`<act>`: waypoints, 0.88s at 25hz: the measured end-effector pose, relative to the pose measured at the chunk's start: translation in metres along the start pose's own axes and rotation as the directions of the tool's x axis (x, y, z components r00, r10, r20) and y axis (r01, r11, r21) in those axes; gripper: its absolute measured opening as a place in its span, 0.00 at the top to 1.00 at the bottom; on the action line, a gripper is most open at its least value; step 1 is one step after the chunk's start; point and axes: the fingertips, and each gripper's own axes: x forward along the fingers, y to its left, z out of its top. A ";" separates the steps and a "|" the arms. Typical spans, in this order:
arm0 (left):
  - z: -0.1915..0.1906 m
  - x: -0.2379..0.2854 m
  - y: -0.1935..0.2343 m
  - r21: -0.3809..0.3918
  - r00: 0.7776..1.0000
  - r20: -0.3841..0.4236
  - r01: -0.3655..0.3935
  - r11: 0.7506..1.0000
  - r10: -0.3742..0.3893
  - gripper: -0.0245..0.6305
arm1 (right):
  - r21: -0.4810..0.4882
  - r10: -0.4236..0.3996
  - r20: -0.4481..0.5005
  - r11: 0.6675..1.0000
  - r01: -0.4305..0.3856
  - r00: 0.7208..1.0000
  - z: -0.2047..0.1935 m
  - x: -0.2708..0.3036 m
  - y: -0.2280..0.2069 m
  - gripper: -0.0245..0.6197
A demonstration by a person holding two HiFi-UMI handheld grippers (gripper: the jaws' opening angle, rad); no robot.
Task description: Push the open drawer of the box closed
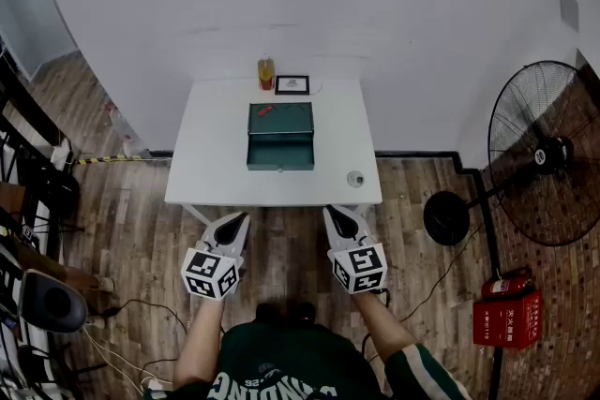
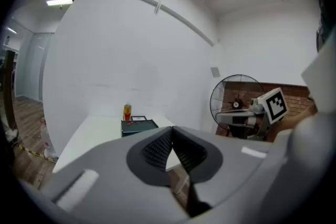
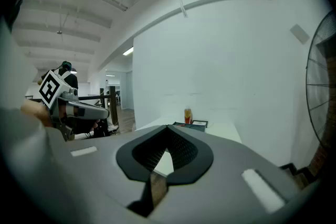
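A dark green box stands in the middle of the white table, and its drawer is pulled out toward me. Both grippers hang in front of the table's near edge, well short of the box. My left gripper is shut with nothing between its jaws, and it points at the table's front left. My right gripper is also shut and empty, at the front right. In the left gripper view the box shows small and far beyond the closed jaw tips. The right gripper view has it just above the tips.
An orange bottle and a small framed picture stand behind the box. A small round object lies near the table's front right corner. A standing fan and a red extinguisher box are on the right, and furniture stands on the left.
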 end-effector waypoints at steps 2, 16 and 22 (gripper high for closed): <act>0.000 0.004 -0.004 0.001 1.000 0.001 -0.002 1.000 0.002 0.88 | -0.005 0.009 0.016 1.000 -0.009 1.000 0.000 -0.001 -0.003 0.96; -0.012 0.039 -0.002 -0.042 0.999 -0.030 -0.016 0.999 0.015 0.88 | 0.039 0.045 -0.044 0.998 -0.043 0.998 -0.020 0.026 -0.021 0.96; 0.001 0.094 0.032 -0.048 0.999 -0.035 0.007 0.999 -0.008 0.88 | 0.042 0.038 -0.053 0.998 -0.036 0.998 -0.014 0.080 -0.044 0.96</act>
